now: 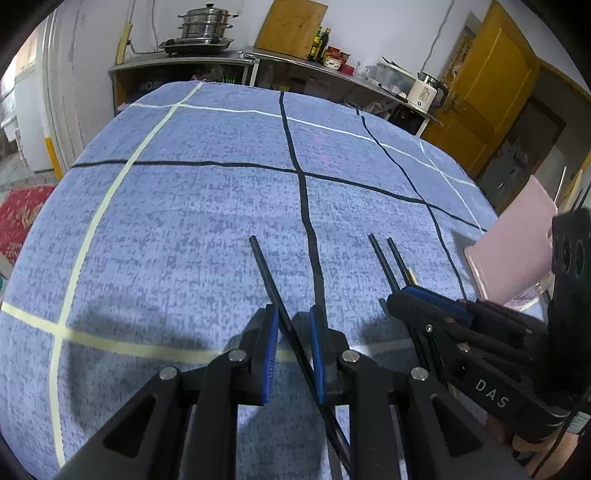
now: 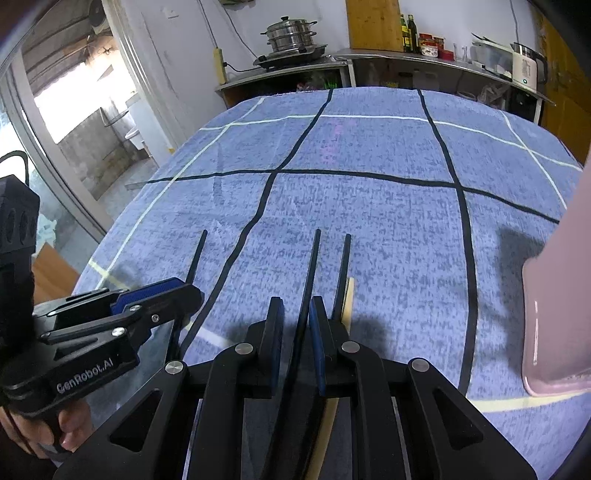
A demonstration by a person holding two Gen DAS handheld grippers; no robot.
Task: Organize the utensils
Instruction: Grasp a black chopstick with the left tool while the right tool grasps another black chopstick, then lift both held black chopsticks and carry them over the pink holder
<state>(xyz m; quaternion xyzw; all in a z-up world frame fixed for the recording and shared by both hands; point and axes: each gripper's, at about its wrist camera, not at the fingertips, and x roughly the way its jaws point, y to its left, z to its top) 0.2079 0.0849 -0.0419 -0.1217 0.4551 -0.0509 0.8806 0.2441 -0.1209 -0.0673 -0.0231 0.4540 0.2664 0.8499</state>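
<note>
covering table (image 1: 110, 258): taped blue cloth (image 1: 207, 206)

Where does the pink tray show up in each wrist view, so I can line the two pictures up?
Left wrist view: the pink tray sits at the right edge, tilted, behind the right tool.
Right wrist view: the pink tray fills the lower right edge.
Shared landmark: the stacked steel steamer pot on the far counter, above the blue tablecloth.
</note>
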